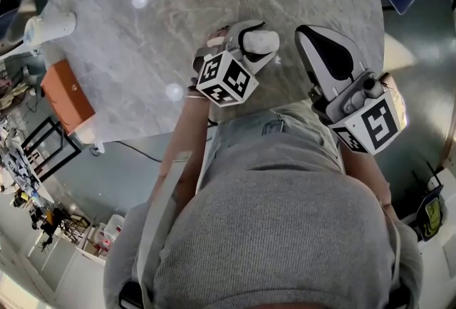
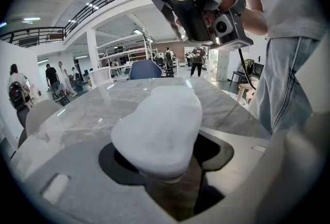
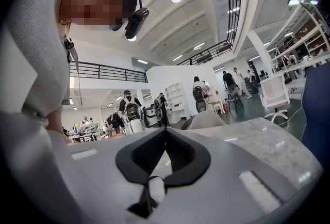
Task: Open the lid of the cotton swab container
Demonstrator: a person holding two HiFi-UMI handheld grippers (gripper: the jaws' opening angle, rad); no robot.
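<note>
two grippers by one stone table. the left gripper is wide open around one blurry white thing, maybe the swab box. the right gripper is closed tight, empty.

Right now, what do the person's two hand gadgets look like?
The left gripper and right gripper are each a grey shell with a black opening around the jaws and a white cube bearing black square markers. The person wears a grey top.

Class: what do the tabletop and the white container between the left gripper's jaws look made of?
The tabletop looks like polished marble or a marble-look stone: grey veins, mirrored ceiling lights. The white container is probably frosted plastic: matt, smooth, rounded.
</note>
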